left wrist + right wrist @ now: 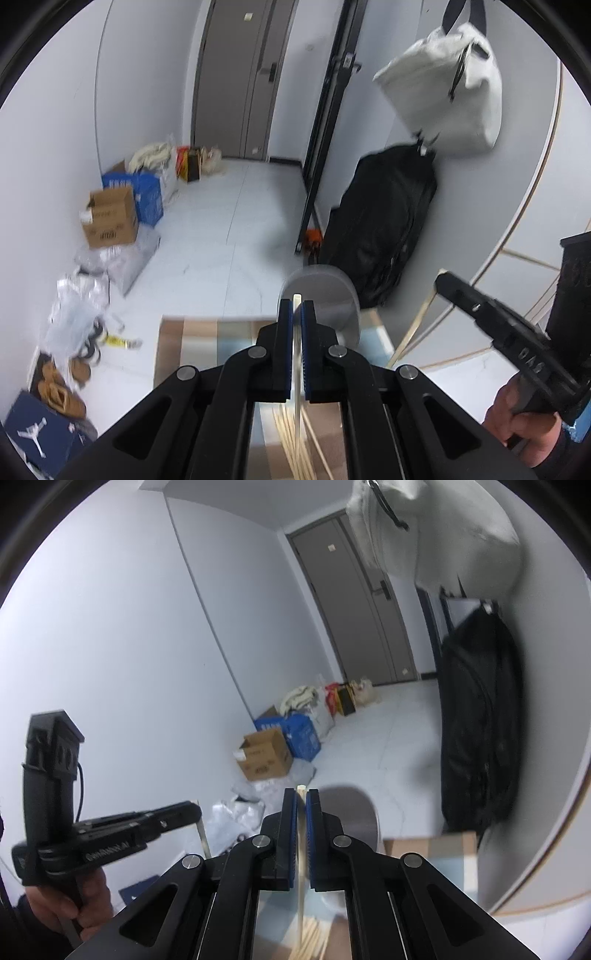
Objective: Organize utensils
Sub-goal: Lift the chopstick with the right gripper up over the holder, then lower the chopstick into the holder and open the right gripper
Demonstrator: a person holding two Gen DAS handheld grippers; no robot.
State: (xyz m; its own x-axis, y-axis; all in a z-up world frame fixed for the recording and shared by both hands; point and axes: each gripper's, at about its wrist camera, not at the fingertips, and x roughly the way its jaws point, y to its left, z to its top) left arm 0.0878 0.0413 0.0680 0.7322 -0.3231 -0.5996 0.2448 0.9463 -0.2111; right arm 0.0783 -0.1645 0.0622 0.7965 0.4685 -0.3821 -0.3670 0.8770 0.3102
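Note:
In the left wrist view my left gripper [296, 304] is shut on a pale wooden chopstick [296, 354] that stands upright between the blue pads. Several more chopsticks [295, 443] lie on the table below it. A grey cylindrical holder [325, 295] stands just beyond the fingertips. At the right, a hand holds my right gripper [441, 278], with a chopstick [413, 332] hanging from its tip. In the right wrist view my right gripper [301, 793] is shut on a chopstick [301, 849], with the grey holder [351, 812] behind it. My left gripper [195, 810] shows at the left.
A patterned cloth [192, 343] covers the table. On the floor lie a cardboard box [110, 218], blue bags [147, 195] and plastic wrapping [77, 306]. A black bag [384, 221] leans on the wall under a hanging white bag [450, 88]. A grey door [240, 74] is behind.

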